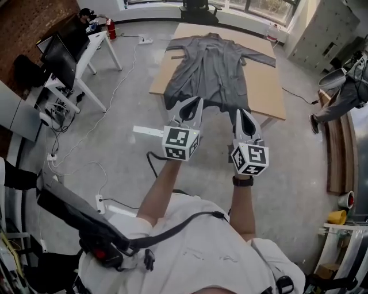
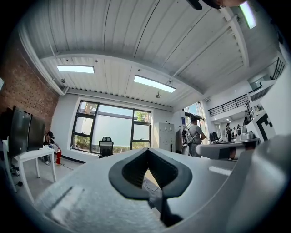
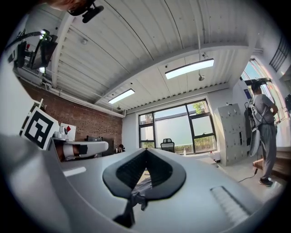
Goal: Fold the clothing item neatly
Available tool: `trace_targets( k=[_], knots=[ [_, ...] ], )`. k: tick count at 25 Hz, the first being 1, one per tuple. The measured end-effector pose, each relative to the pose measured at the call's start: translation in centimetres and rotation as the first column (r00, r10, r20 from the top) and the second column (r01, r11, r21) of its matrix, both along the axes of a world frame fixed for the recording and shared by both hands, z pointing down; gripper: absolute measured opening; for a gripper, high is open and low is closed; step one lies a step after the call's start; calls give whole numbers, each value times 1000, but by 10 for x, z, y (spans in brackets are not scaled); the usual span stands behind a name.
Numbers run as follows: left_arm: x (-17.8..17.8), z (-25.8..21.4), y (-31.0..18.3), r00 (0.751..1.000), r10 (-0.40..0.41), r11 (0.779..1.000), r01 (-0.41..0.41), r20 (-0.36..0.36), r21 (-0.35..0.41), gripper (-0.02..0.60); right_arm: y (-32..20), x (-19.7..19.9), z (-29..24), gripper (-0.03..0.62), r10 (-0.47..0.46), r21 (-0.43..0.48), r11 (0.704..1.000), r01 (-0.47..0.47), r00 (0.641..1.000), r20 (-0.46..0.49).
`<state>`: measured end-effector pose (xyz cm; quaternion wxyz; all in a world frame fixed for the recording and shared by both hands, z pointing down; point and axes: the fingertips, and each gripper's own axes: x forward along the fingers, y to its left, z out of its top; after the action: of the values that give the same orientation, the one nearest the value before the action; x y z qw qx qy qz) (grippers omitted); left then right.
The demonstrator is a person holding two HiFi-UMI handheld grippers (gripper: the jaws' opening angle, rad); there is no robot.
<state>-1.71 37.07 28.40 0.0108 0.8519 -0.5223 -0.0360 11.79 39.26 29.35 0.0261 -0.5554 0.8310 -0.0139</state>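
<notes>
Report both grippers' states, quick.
Left gripper: closed, holding nothing.
Right gripper: closed, holding nothing.

Items present: one grey garment (image 1: 208, 66), one wooden tabletop (image 1: 265, 86), two grippers (left gripper (image 1: 194, 104), right gripper (image 1: 244, 116)), one far office chair (image 1: 198, 7), one white desk (image 1: 92, 46) at left, one red extinguisher (image 1: 111, 28).

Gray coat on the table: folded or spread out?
Spread out. The coat lies flat on the table, both sleeves stretched sideways, hem at the near edge; no fold shows.
</notes>
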Motion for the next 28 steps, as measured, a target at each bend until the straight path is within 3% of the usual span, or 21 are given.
trace_targets(
  k=[6,13,18,28],
  knots=[
    [-4,6,-3,998,-39,999,41,58,-30,2,-9,-6,18,6,-80,-47,996,82,996,40],
    [-10,11,-39,998,-46,998,47,35,-29,2,-40,-17,20,6,-105,-38,994,106,994,30],
    [-5,23,-96,1000,-3,999,3,10,-45,2,-90,-15,31,6,-73,-68,995,73,997,2],
    [-30,-5,-215,999,29,999,-28,-31,25,2,-201,-49,13,6,-53,-28,998,53,998,-29]
  ],
)
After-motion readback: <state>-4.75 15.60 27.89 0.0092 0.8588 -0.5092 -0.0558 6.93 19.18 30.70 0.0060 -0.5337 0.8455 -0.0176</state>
